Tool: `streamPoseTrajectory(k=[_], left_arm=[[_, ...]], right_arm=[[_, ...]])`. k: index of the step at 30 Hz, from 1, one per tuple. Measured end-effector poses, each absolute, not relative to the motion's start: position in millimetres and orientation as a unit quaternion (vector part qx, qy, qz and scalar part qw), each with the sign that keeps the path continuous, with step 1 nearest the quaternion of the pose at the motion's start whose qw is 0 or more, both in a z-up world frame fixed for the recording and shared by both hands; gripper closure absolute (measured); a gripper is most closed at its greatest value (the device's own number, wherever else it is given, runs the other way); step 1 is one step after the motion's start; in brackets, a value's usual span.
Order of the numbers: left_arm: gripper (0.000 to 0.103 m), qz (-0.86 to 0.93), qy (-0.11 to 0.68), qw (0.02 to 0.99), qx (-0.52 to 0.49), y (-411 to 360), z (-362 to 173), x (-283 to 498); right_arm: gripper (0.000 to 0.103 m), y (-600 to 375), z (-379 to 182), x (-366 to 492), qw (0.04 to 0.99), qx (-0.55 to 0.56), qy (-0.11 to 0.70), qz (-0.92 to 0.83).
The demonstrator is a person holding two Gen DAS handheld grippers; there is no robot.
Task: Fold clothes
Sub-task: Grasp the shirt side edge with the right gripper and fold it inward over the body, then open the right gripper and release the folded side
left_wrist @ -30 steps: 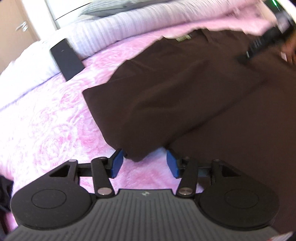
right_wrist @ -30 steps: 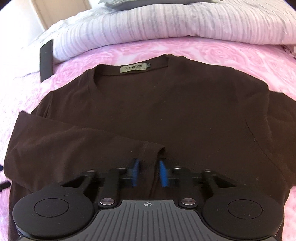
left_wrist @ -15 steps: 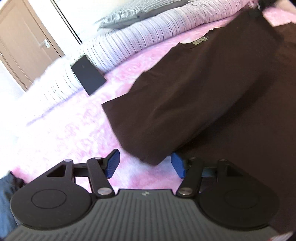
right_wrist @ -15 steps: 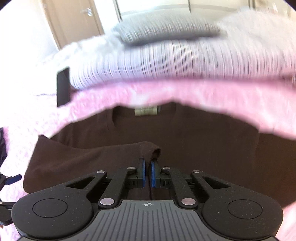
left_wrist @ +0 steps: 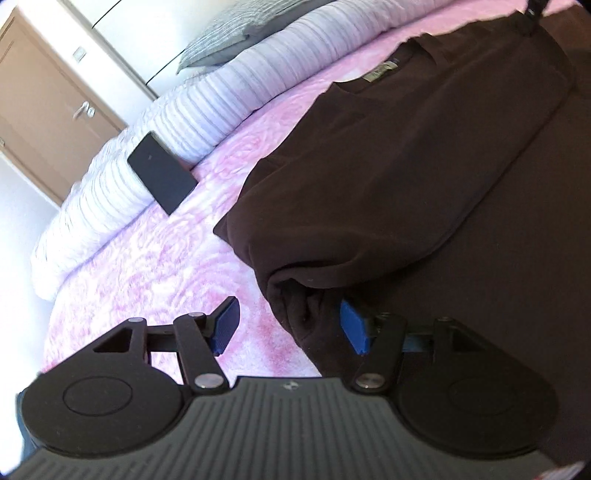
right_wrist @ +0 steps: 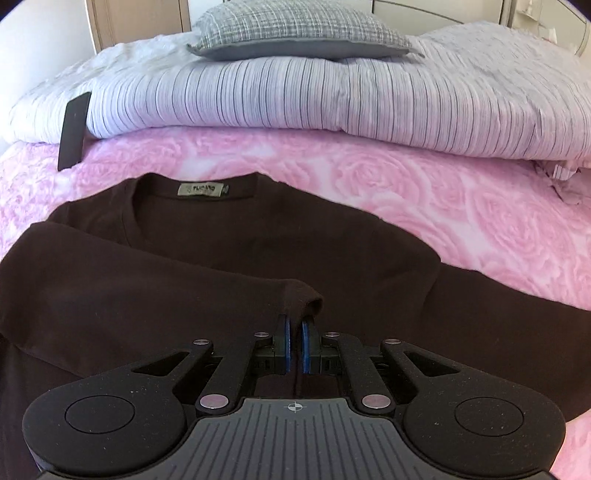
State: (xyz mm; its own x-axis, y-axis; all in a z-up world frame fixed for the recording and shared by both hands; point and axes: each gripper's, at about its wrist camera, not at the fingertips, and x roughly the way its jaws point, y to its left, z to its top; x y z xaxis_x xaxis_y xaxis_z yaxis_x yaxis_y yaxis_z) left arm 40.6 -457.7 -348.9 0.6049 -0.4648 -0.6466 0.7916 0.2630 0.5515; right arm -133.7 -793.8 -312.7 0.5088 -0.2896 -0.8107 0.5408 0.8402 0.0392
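One dark brown sweater (right_wrist: 229, 266), centre of right wrist view. One neck label (right_wrist: 202, 189). One grey checked pillow (right_wrist: 303, 29), top centre. One striped duvet (right_wrist: 332, 99) beneath. One black flat slab (left_wrist: 161, 177), left. One door (left_wrist: 44, 122), upper left. Two grippers: left gripper (left_wrist: 290, 325), right gripper (right_wrist: 295, 345).

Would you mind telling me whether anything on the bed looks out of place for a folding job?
One thing: a flat black rectangular object leans against the striped duvet at the head of the pink bedspread, apart from the dark brown top; I cannot tell what it is. Nothing looks spilled or damaged.
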Motion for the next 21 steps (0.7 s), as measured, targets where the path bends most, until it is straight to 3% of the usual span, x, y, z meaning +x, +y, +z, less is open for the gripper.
streamPoseTrajectory(k=[2,6,9,10,12,13,14,17,21], left_arm=[[0.051,-0.412,0.169,0.765,0.465,-459,-352,38],[0.080,-0.427,0.175,0.756,0.464,-455,-352,36],[0.087,-0.435,0.181,0.759,0.449,-445,-347,36],[0.087,-0.438,0.183,0.760,0.444,-442,-345,37],[0.087,-0.447,0.198,0.767,0.415,-432,-339,41],[0.087,-0.450,0.208,0.770,0.401,-429,-336,45],[0.084,-0.453,0.217,0.773,0.388,-425,-334,48],[0.073,-0.466,0.238,0.772,0.361,-426,-333,63],[0.074,-0.482,0.266,0.769,0.325,-428,-332,82]], right_arm=[[0.097,-796,-316,-134,0.854,0.152,0.437,-0.239],[0.097,-797,-322,-130,0.849,0.133,0.451,-0.242],[0.096,-789,-322,-127,0.842,0.114,0.463,-0.252],[0.096,-786,-322,-126,0.840,0.108,0.467,-0.255],[0.074,-780,-321,-124,0.835,0.096,0.474,-0.262],[0.054,-774,-320,-124,0.835,0.086,0.474,-0.264],[0.040,-767,-319,-124,0.837,0.074,0.473,-0.266],[0.039,-745,-316,-124,0.839,0.054,0.477,-0.258],[0.039,-714,-311,-120,0.843,0.060,0.489,-0.217]])
